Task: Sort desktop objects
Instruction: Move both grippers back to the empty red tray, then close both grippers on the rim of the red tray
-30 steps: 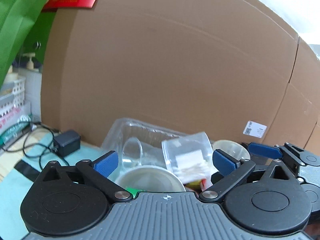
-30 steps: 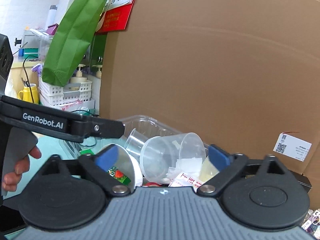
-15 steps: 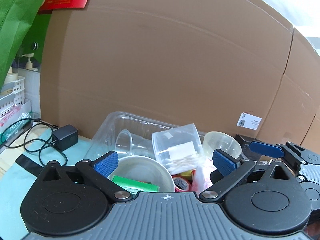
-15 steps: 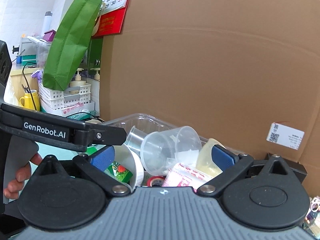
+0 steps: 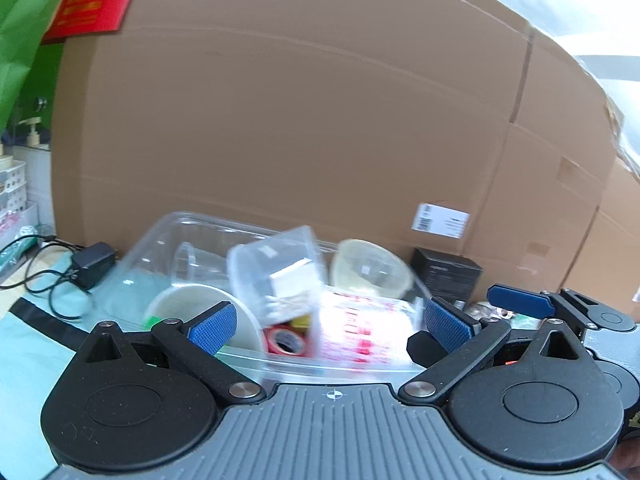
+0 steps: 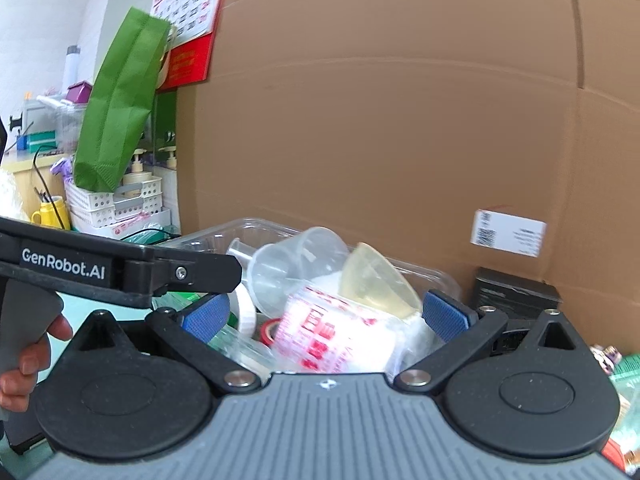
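Note:
A clear plastic tray (image 5: pixel 160 240) (image 6: pixel 436 276) in front of the cardboard holds several things: a clear cup (image 5: pixel 276 272) (image 6: pixel 296 268) on its side, a white cup with red print (image 5: pixel 360 336) (image 6: pixel 332 332), a yellowish bowl (image 5: pixel 370 268) (image 6: pixel 376 284), a white bowl (image 5: pixel 188 300) and a red tape roll (image 5: pixel 286 340). My left gripper (image 5: pixel 328 324) is open and empty, just short of the tray. My right gripper (image 6: pixel 324 316) is open and empty over the tray's near side, with the left gripper's body (image 6: pixel 120 268) to its left.
A large cardboard sheet (image 5: pixel 300 120) (image 6: pixel 400 120) stands right behind the tray. A black box (image 5: pixel 446 276) (image 6: pixel 516 292) sits to the right. A black charger with cable (image 5: pixel 90 264) lies left on the teal mat. White baskets (image 6: pixel 116 204) and a green bag (image 6: pixel 120 100) are far left.
Both grippers have pulled back and tilted down, so more of the tray's contents shows. Both stay open and empty.

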`<state>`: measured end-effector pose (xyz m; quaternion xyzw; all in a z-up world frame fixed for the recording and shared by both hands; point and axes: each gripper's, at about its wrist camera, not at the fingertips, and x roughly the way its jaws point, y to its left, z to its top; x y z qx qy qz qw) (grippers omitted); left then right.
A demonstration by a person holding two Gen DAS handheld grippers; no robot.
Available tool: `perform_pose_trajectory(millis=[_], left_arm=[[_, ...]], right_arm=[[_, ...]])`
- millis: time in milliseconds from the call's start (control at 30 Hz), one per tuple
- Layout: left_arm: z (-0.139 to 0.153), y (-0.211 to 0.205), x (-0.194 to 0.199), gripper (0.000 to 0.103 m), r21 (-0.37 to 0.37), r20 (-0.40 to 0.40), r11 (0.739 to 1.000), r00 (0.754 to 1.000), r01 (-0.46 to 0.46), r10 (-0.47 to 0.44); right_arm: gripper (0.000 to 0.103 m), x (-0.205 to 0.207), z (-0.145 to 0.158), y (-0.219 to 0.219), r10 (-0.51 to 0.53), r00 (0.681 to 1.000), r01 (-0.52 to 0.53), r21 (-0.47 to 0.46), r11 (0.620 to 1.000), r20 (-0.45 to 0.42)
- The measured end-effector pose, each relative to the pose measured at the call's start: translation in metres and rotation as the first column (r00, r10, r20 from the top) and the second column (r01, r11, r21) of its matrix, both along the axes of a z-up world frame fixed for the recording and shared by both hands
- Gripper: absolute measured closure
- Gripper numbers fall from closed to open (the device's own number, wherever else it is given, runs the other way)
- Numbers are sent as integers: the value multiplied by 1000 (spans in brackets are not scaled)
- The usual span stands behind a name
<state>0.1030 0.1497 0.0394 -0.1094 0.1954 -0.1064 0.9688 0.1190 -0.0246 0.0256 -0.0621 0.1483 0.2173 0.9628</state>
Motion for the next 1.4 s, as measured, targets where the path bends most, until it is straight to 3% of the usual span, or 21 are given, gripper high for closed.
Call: perform_pose_trajectory(millis=[333, 533, 733, 900, 1000, 1100, 1167, 1200, 1300, 1400], left_arm=[[-23, -84, -24, 0, -21, -16, 993, 993, 113, -113], [-57, -142, -21, 0, -31, -94, 981, 977, 191, -193], [-85, -179, -10, 1, -4, -179, 972, 956, 234, -230], [-102, -201, 3, 14, 42, -233, 965, 941, 261, -244], [-109, -209, 9, 19, 46, -268, 961, 930, 274, -253], [-115, -214, 14, 28, 54, -287, 961, 926, 272, -246], [-118, -215, 18, 38, 52, -303, 961, 921, 273, -246], [-119, -216, 20, 41, 52, -309, 961, 920, 270, -242], [-122, -218, 25, 65, 59, -324, 964, 919, 258, -226], [-122, -218, 28, 70, 69, -327, 965, 920, 252, -216]], right_arm=[[0, -48, -20, -103, -172, 985, 174, 100, 980, -29], [0, -66, -48, -165, -340, 935, 348, 87, 933, -100], [1, -72, -82, -198, -421, 887, 437, 51, 898, -190], [3, -68, -101, -208, -414, 873, 446, 81, 891, -256], [9, -65, -105, -210, -403, 872, 440, 86, 894, -277], [21, -61, -109, -211, -401, 866, 444, 89, 891, -299], [37, -58, -111, -212, -391, 863, 439, 91, 894, -319], [40, -56, -112, -212, -389, 862, 437, 89, 895, -326], [56, -52, -115, -210, -393, 856, 439, 73, 895, -335], [74, -48, -119, -211, -402, 846, 451, 68, 890, -351]])
